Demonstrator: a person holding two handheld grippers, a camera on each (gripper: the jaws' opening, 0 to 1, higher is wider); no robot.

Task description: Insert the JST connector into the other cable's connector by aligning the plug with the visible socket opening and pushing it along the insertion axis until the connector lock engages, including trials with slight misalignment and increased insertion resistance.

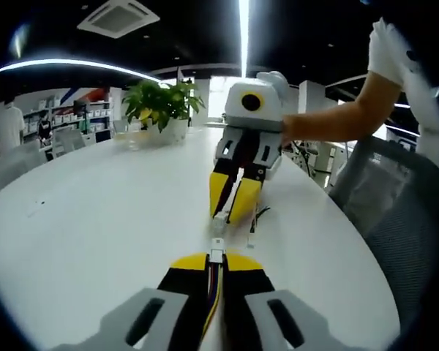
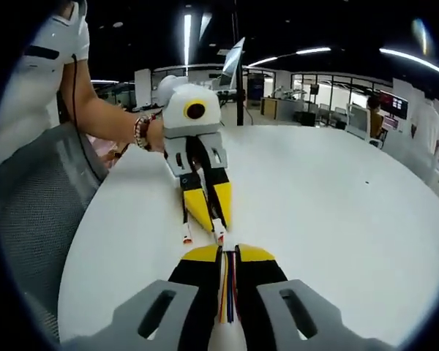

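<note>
My left gripper point(image 1: 216, 262) is shut on a cable of coloured wires point(image 1: 214, 292), and its white JST connector point(image 1: 216, 254) pokes out past the yellow tips. Facing it, my right gripper point(image 1: 229, 216) is shut on the other cable, with that cable's white connector point(image 1: 219, 221) at its tips. The two connectors point at each other almost in line, very close; I cannot tell if they touch. In the right gripper view, my right gripper point(image 2: 228, 252) pinches coloured wires point(image 2: 227, 289). The left gripper point(image 2: 218, 225) holds its connector point(image 2: 219, 235) just ahead.
Everything happens low over a white round table point(image 1: 95, 219) point(image 2: 336, 205). A loose cable end point(image 1: 252, 235) point(image 2: 186, 238) hangs onto the table beside the connectors. A potted plant point(image 1: 161, 106) stands at the far edge. A mesh chair point(image 1: 395, 205) point(image 2: 36, 212) and the person's forearm point(image 1: 336, 121) point(image 2: 110, 117) lie alongside.
</note>
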